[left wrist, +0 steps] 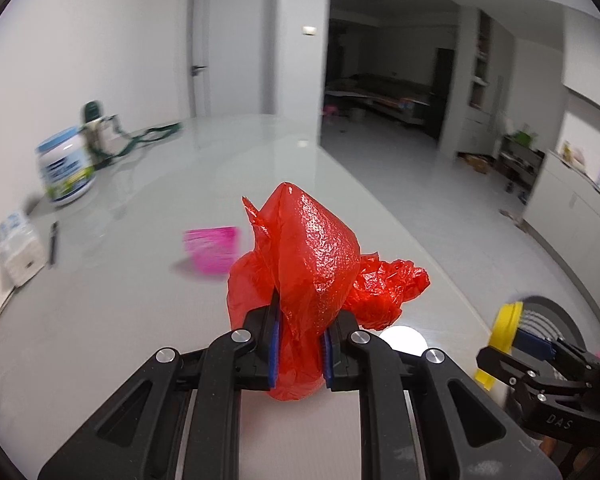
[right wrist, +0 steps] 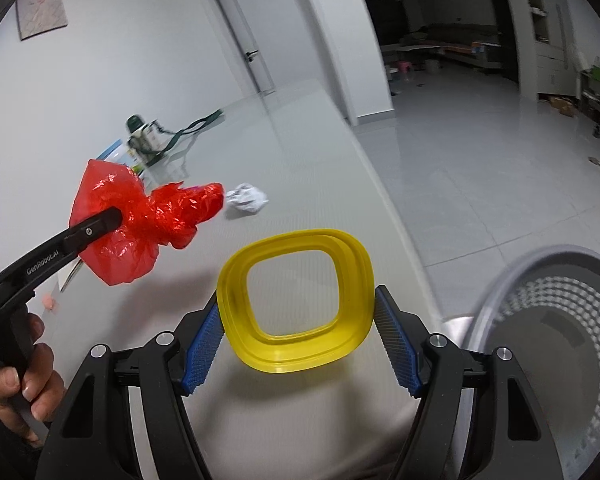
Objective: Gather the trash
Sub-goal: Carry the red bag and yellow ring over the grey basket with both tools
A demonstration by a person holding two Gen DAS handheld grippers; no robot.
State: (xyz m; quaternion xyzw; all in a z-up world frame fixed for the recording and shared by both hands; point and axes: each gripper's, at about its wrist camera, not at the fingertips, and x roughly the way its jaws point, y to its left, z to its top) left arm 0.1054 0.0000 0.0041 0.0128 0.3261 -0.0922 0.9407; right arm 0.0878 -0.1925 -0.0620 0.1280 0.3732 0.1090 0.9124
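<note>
A crumpled red plastic bag [left wrist: 316,264] is pinched between the blue pads of my left gripper [left wrist: 300,320], which is shut on it and holds it above the white table [left wrist: 120,320]. The right wrist view shows the same red bag [right wrist: 140,220] at the left, with a hand on the left gripper's handle below it. My right gripper [right wrist: 298,320] is shut on a yellow squarish plastic ring [right wrist: 352,264], one pad on each side. This yellow ring [left wrist: 506,328] hangs beside a grey perforated waste basket [right wrist: 560,320] at the right.
On the table lie a crumpled white paper [right wrist: 246,199] and a blurred pink item [left wrist: 212,250]. A labelled jar [left wrist: 64,170], a tissue pack [left wrist: 20,248] and a pen [left wrist: 53,242] stand along the left wall. The table's right edge drops to a tiled floor.
</note>
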